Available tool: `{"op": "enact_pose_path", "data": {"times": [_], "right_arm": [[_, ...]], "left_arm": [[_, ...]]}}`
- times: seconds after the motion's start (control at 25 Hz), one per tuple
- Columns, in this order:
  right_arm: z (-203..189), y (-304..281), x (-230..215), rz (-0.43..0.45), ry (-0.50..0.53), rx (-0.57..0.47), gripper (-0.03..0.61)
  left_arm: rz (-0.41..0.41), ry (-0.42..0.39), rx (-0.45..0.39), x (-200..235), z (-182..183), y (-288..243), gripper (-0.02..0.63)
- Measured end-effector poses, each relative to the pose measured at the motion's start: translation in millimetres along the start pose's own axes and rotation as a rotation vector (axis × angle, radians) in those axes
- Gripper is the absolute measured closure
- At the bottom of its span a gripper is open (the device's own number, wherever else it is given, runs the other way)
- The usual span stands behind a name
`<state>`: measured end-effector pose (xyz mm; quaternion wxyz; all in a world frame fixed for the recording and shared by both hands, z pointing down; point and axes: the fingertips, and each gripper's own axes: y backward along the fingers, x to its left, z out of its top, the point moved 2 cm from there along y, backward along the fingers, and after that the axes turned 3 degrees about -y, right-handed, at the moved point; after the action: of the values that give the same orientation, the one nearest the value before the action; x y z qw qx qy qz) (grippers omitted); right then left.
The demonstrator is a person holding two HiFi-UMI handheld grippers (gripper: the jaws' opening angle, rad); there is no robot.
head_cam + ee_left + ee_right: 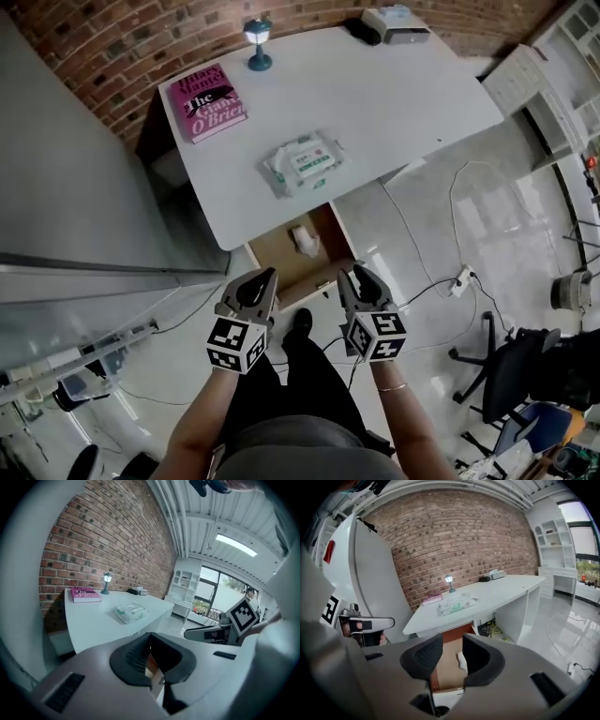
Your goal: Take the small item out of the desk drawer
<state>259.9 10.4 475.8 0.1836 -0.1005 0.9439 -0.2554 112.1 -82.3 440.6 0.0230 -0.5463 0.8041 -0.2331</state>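
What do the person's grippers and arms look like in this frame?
Both the left gripper and right gripper are grey with black ribbed jaw pads and a white cube of black square markers. The arms are bare; a thin bracelet circles the right wrist.

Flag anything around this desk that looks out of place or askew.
The drawer under the desk stands pulled open at its near edge, with a small white item lying loose inside. The wipes pack sits at a slant to the desk edge. Nothing looks spilled or damaged.
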Motion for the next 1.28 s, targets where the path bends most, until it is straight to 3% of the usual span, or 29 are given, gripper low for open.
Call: {"op": "enact_pose_path", "data": {"times": [0.2,0.6,0.84,1.08,1.28], "right_arm": [[-24.7,-45.8,15.1,0.101,0.08,0.124,0.437],[-65.9,-118.2,20.8,0.15,0.221,0.279,0.439],[-91.6,-156.0,11.1,0.151,0.253,0.366,0.416],[-112.1,-188.5,3.7,0.159,0.31,0.433,0.411],[-122.9,-214.0,-8.8,0.117,0.333,0.467,0.392]], "left_arm": [[0.114,0.07,-0.013,18.9,-18.5,15.5,0.592],[0.268,0.189,-0.02,40.8,-66.6,31.3,0.592],[0.304,0.282,-0.022,49.2,-93.0,23.8,0.592],[0.33,0.297,-0.016,60.7,-111.6,14.7,0.592],[0.346,0.306,-0.003,71.0,-128.5,10.2,0.592]]}}
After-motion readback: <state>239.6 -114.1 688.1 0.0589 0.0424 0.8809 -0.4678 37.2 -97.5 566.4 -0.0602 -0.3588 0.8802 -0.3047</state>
